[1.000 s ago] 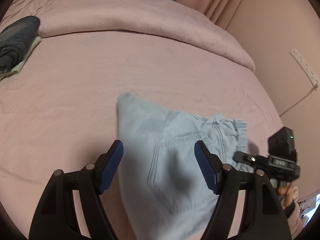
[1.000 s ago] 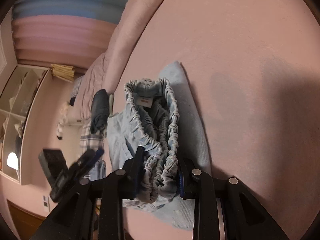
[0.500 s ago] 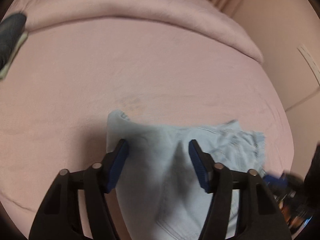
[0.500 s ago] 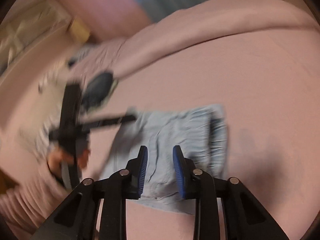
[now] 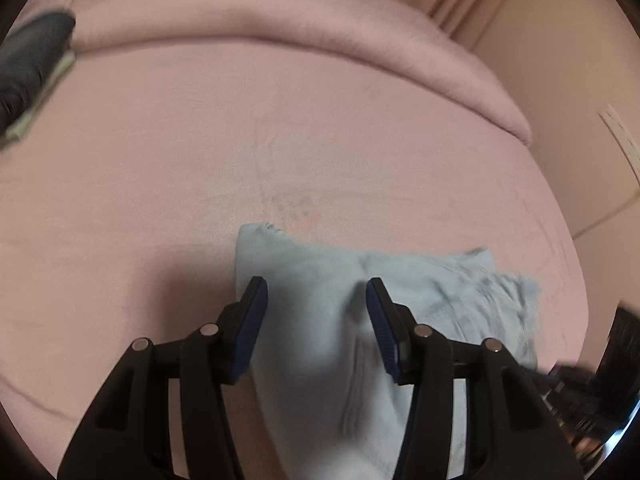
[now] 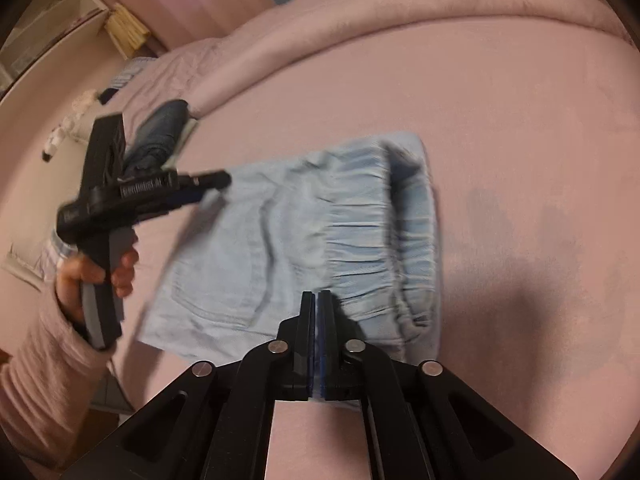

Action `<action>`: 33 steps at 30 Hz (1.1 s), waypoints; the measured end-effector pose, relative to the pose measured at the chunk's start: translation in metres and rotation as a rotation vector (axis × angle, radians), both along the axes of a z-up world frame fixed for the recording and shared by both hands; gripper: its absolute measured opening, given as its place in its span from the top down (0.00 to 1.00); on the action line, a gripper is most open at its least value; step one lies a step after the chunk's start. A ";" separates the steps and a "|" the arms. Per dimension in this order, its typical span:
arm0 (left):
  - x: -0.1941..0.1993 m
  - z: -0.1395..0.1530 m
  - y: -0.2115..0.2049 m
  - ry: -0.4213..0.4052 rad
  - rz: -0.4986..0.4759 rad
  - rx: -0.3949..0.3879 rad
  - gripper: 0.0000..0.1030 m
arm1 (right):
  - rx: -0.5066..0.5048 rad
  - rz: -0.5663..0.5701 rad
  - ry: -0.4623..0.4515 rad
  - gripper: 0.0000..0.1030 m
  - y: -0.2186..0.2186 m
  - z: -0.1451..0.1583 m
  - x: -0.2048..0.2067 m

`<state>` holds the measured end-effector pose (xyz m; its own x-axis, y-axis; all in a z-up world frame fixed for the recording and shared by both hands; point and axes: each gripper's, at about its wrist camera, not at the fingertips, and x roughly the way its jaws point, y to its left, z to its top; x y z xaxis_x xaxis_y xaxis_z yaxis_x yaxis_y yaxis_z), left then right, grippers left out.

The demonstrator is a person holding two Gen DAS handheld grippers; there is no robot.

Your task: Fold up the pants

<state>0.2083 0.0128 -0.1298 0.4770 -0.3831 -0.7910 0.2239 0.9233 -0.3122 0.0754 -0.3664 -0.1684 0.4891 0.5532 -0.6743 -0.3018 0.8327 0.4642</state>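
A: Where are the pants (image 6: 304, 240) right now?

B: They lie folded on the pink bed (image 6: 500, 120), a light blue bundle in the middle of the right wrist view. The gathered elastic waistband (image 6: 384, 248) runs down the right side of the bundle, and a stitched pocket shows toward the lower left.

A: And the right gripper (image 6: 318, 300)?

B: Its jaws are pressed together at the bottom centre of that frame, the two blue pads meeting. The tips sit in front of the near edge of the pants, but no cloth shows between the pads, so it has hold of nothing.

A: What about the left gripper (image 5: 316, 292)?

B: In the left wrist view its jaws stand partly apart and are closing. The pants (image 5: 340, 320) lie between and beneath the fingers, with a raised fold of cloth running up the gap. The blue pads (image 5: 252, 316) do not press on the fabric that I can see.

A: Can you see the left gripper from the other side?

B: Yes, at the left of the right wrist view: a hand (image 6: 92, 272) in a pink ribbed sleeve (image 6: 44, 368) holds its black handle, and the tips reach the upper left corner of the pants. It is blurred there.

A: Anything else on the bed?

B: A dark folded garment (image 6: 160, 132) lies at the upper left, well apart from the pants, beside the rolled pink duvet (image 5: 280, 12).
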 end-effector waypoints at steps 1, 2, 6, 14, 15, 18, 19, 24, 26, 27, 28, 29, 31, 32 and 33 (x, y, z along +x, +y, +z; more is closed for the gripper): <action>-0.011 0.004 0.001 -0.028 -0.014 -0.001 0.52 | 0.009 0.016 -0.026 1.00 0.002 0.006 -0.002; -0.021 0.006 0.000 -0.047 -0.033 -0.004 0.52 | 0.008 0.032 -0.048 1.00 0.007 0.011 -0.002; -0.062 -0.014 -0.007 -0.023 -0.123 0.028 0.79 | -0.067 0.078 -0.050 1.00 0.036 0.008 0.010; -0.126 -0.038 0.014 -0.003 -0.122 -0.028 0.83 | -0.256 0.092 0.078 1.00 0.074 -0.016 0.037; -0.129 -0.037 0.017 0.006 -0.113 -0.051 0.83 | -0.247 0.090 0.070 1.00 0.077 -0.010 0.039; -0.132 -0.041 0.021 0.022 -0.100 -0.093 0.83 | -0.183 0.169 0.009 1.00 0.099 0.010 0.043; -0.133 -0.043 0.022 0.025 -0.091 -0.106 0.83 | -0.184 0.192 -0.002 1.00 0.110 0.013 0.049; -0.139 -0.041 0.021 0.034 -0.079 -0.124 0.83 | -0.217 0.298 -0.021 1.00 0.176 0.008 0.093; -0.142 -0.042 0.023 0.042 -0.072 -0.135 0.83 | -0.254 0.306 -0.002 1.00 0.188 0.000 0.107; -0.141 -0.042 0.022 0.044 -0.071 -0.134 0.83 | -0.288 0.300 0.014 1.00 0.197 -0.004 0.118; -0.141 -0.042 0.020 0.045 -0.068 -0.129 0.83 | -0.323 0.292 0.037 1.00 0.200 -0.014 0.125; -0.141 -0.042 0.020 0.043 -0.061 -0.120 0.83 | -0.335 0.289 0.075 1.00 0.204 -0.024 0.133; -0.141 -0.043 0.019 0.052 -0.059 -0.126 0.83 | -0.299 0.272 0.100 1.00 0.202 -0.027 0.142; -0.144 -0.043 0.023 0.055 -0.058 -0.130 0.83 | -0.260 0.253 0.119 1.00 0.197 -0.025 0.144; -0.145 -0.043 0.022 0.057 -0.059 -0.129 0.83 | -0.224 0.235 0.133 1.00 0.191 -0.023 0.144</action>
